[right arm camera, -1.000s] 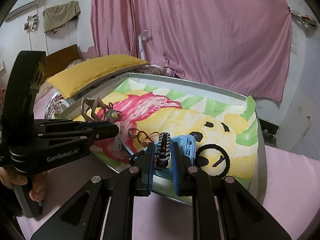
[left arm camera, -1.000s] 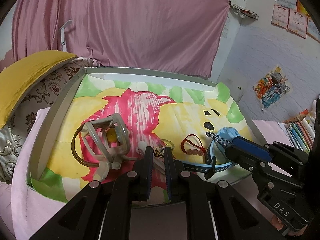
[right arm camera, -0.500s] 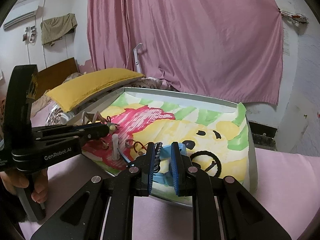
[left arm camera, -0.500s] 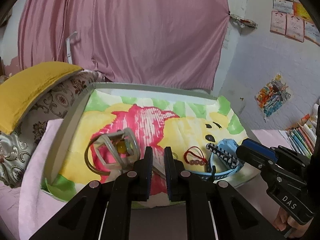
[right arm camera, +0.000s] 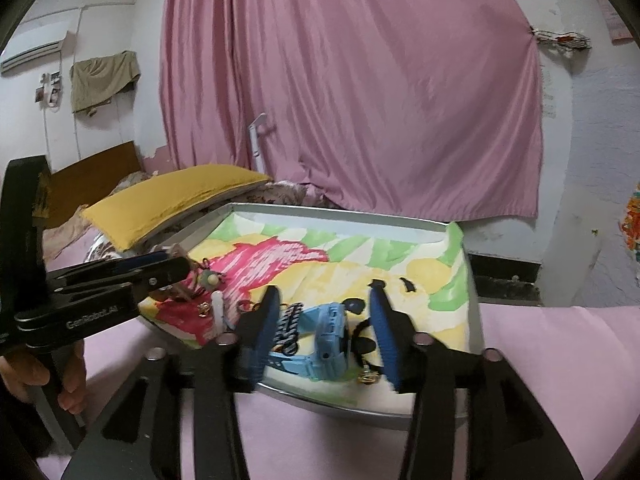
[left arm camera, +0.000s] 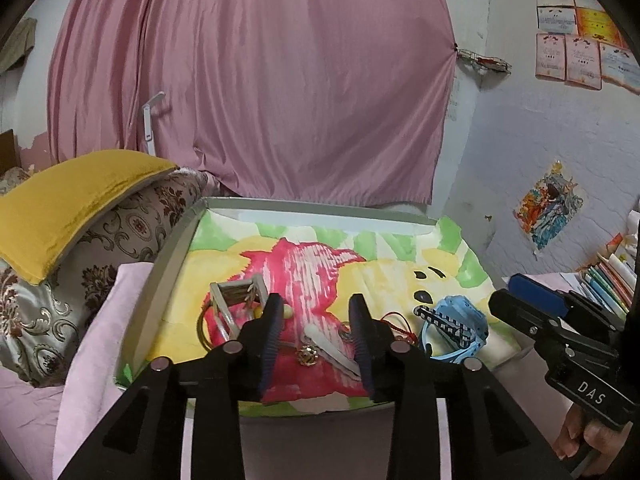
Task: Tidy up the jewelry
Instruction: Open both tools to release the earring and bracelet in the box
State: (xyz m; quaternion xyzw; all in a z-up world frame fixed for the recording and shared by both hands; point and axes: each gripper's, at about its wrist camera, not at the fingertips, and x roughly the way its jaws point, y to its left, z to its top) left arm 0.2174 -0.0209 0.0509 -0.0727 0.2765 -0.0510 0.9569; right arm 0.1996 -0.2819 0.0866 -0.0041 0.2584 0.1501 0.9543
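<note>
The jewelry lies at the near edge of a grey tray (left arm camera: 160, 280) lined with a painted cloth (left arm camera: 392, 276) in pink, yellow and green. A light blue watch (right arm camera: 326, 330) with a thick plastic strap rests near the middle right, and a black-and-white braided band (right arm camera: 289, 326) touches its left side. To the left lie a small red cord bracelet (left arm camera: 396, 325), a pale hair clip (left arm camera: 326, 345), a gold round charm (left arm camera: 307, 355) and a wooden stand (left arm camera: 236, 300) with a ring around it.

The left gripper (left arm camera: 316, 344) is opening over the hair clip and charm, with its pads clear of them. The right gripper (right arm camera: 324, 332) is opening too; the watch sits between its jaws, untouched.

A black ring near the watch is mostly hidden, perhaps a hair tie. A hand (right arm camera: 36, 376) is cut off at the left edge.
</note>
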